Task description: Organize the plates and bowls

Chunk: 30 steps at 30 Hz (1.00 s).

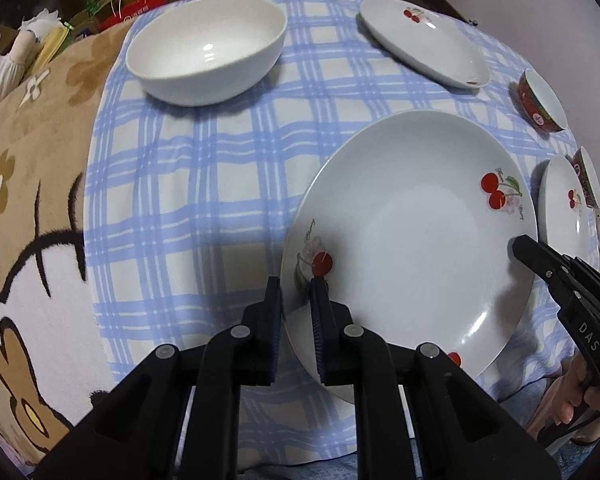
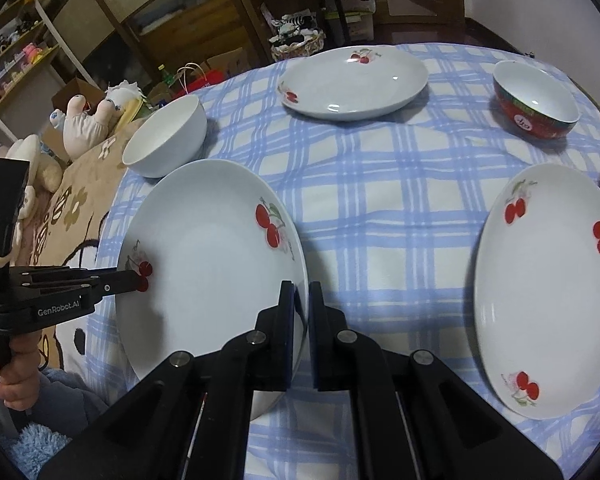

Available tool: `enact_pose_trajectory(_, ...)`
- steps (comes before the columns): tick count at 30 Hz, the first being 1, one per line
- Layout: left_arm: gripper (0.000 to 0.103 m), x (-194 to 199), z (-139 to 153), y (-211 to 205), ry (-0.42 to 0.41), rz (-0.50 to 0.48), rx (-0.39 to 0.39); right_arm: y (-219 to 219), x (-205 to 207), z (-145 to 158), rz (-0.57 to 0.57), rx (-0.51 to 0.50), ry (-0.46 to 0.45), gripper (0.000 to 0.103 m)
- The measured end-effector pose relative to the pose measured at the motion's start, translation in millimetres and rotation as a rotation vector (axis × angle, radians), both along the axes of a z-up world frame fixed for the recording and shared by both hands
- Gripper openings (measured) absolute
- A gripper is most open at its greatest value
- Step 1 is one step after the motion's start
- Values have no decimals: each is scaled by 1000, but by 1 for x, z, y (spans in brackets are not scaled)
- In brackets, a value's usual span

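Table: We see a table with a blue checked cloth (image 2: pixel 380 184), and shelves and soft toys behind it.
Plate: We hold one cherry plate (image 1: pixel 412 240) by its rim, one side in each tool. It sits at the near edge of the cloth and looks a little tipped, so we think it is just coming up.
Left tool: Our left gripper (image 1: pixel 296 300) is clenched on the plate's rim, one pad on top and one below.
Right tool: Our right gripper (image 2: pixel 300 304) is clenched on the other side of the same rim.
Why two: The plate is wide and smooth, so two grips keep it from tipping or sliding.
Other plates: A second plate (image 2: pixel 548 288) lies to the right, and a third (image 2: pixel 352 80) lies far back.
Bowls: A white bowl (image 1: pixel 206 50) stands at the far left. A red bowl (image 2: pixel 536 100) stands at the far right.
Next: We think this plate should go onto another plate to make a stack.
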State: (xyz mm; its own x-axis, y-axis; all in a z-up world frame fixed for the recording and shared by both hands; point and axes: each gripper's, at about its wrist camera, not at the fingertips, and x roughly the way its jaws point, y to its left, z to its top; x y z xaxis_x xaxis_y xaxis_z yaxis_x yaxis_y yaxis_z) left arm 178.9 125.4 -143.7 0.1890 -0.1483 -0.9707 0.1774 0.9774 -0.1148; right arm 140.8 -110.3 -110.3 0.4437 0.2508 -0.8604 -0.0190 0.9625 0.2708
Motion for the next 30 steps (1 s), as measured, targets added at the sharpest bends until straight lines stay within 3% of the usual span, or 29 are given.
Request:
enact_pose_trajectory(13,13,-10,36,-20,-60,-14,-15,-26,-12,31,-41,22,-46,8)
enact_pose_trajectory(30,12,-21,66,-110,-108,-115,-38,-103,-47,63,-154,-4,-94,7)
